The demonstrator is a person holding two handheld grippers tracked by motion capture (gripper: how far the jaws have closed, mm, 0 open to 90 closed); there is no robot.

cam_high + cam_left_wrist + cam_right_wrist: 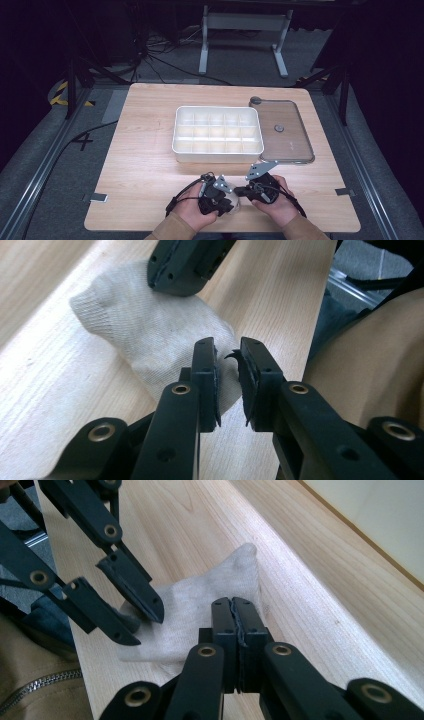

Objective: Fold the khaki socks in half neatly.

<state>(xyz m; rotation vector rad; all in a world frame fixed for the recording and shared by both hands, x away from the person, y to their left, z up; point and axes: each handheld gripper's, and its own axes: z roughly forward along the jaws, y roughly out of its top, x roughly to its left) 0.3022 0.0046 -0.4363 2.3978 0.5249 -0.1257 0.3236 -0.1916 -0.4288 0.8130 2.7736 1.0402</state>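
A pale beige sock (pixel 150 335) lies flat on the wooden worktop (pixel 150 165), close to the near edge, between the two hands of the person. In the left gripper view its long axis runs on a diagonal, from the ribbed open cuff at the upper left down to the end that sits at the jaws of the left gripper (pixel 229 380). In the right gripper view the sock (pixel 200 605) lies nearly across the boards, with one corner pointing up and away from the camera. The left gripper stands a little open; a fold of the sock is between its jaws, but whether the pads press on it I cannot tell. The right gripper (pixel 234 617) is fully closed over the edge of the sock; if cloth is pinched between the pads is not clear. In the high view both grippers meet over the sock (pixel 236 204), the left gripper (pixel 220 192) just beside the right gripper (pixel 245 191). Farther back on the worktop stands a white divided box (pixel 217 149), and beside it lies its clear lid (pixel 295 145). I can read no brand or writing on the sock, and the small mark on the lid is too small to read.
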